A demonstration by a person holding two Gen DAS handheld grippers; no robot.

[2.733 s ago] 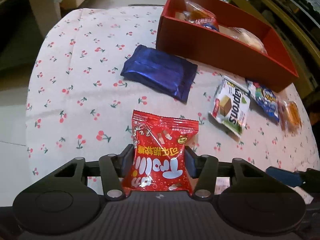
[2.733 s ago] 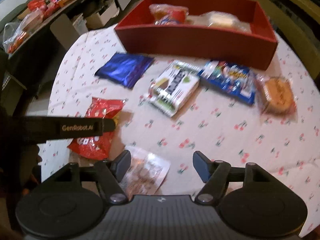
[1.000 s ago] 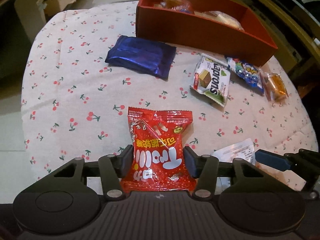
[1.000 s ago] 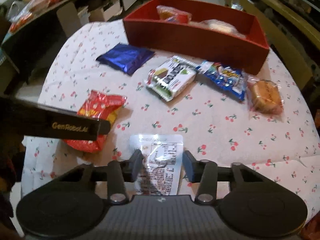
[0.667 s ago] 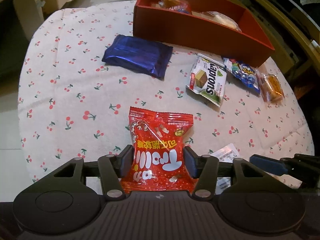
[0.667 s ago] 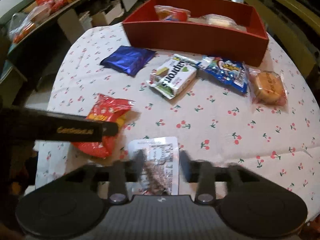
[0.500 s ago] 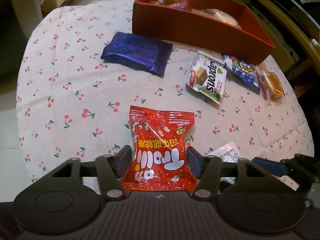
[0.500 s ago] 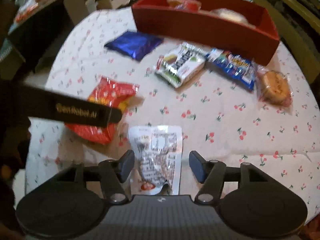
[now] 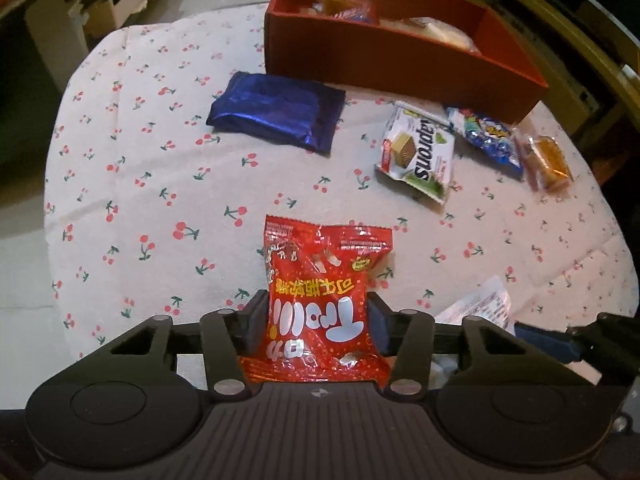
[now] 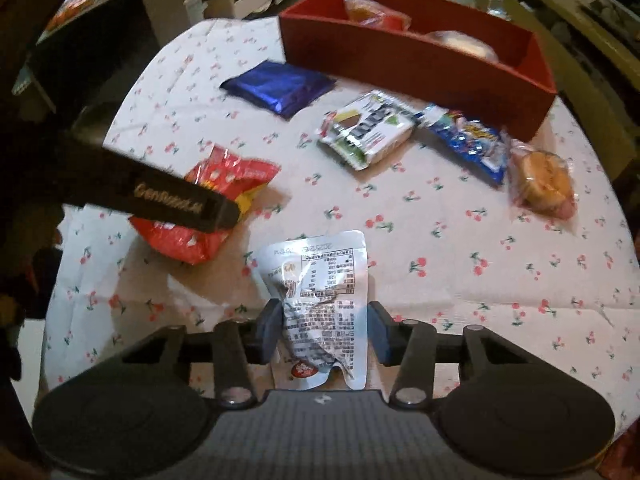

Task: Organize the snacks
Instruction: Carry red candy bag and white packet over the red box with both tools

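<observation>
A: Left wrist view first. What sits between the fingers of the left gripper (image 9: 317, 322)?

B: A red gummy bag (image 9: 322, 300). Its lower half lies between the two pads and the jaws are closing; both pads sit against the bag's sides, so it is pinched. The top of the bag sticks out ahead of the fingertips, over the cherry-print tablecloth (image 9: 160, 184).

A: And farther ahead of those fingers?

B: A blue foil pack (image 9: 276, 114) ahead and slightly left. A white wafer pack (image 9: 418, 156) ahead to the right. Just beyond it lie a blue candy bag (image 9: 484, 138) and a clear-wrapped bun (image 9: 546, 162), touching each other. Past them all stands the red box (image 9: 400, 58), with a few wrapped snacks inside.

A: The right gripper (image 10: 323, 330)?

B: Its jaws are closing too, around a white pouch (image 10: 320, 300) with small black print. The left pad touches the pouch; beside the right pad I see a narrow gap, so I would not call it gripped. The pouch reaches out ahead of the fingertips.

A: Anything nearby?

B: Ahead-left of those fingers, one finger of the left gripper crosses over the red bag.
</observation>
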